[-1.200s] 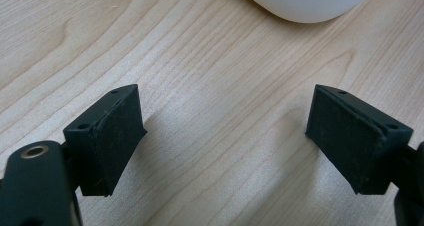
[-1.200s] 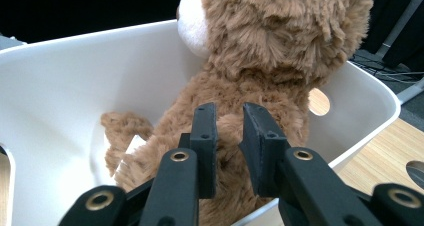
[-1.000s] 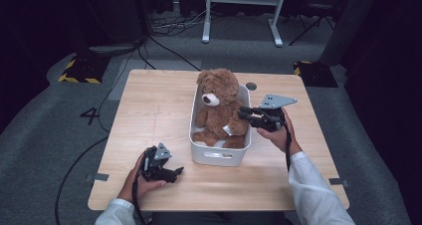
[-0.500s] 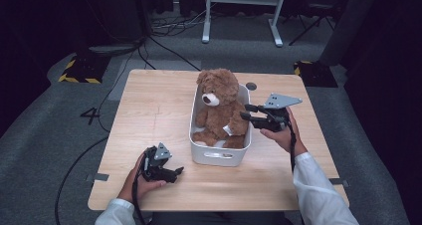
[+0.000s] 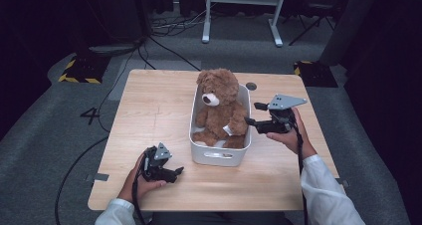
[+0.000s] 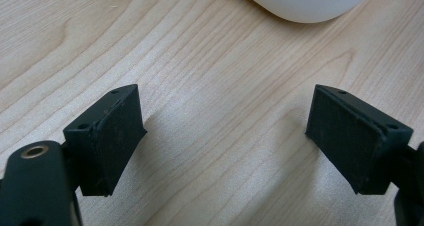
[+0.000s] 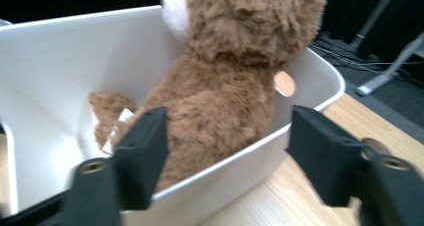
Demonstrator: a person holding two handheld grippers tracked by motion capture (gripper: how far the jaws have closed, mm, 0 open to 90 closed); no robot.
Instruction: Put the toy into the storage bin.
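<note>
teddy bear (image 5: 219, 108) in bin (image 5: 219, 158) | bin mid-table (image 5: 149, 110)

a light wooden table (image 5: 149, 115) with rounded corners is shown on a grey carpeted floor (image 5: 59, 135). a white bin (image 5: 219, 155) is set lengthwise near the table's middle, resting directly on the wood. a small round grommet (image 5: 251, 86) is seen near the far edge, just beside the bin's far right corner.

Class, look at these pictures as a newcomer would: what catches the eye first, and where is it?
A brown teddy bear sits upright in a white bin at the middle of the wooden table. Beside the bin's right wall, the right hand-held gripper has just opened its jaws, nothing between them.
</note>
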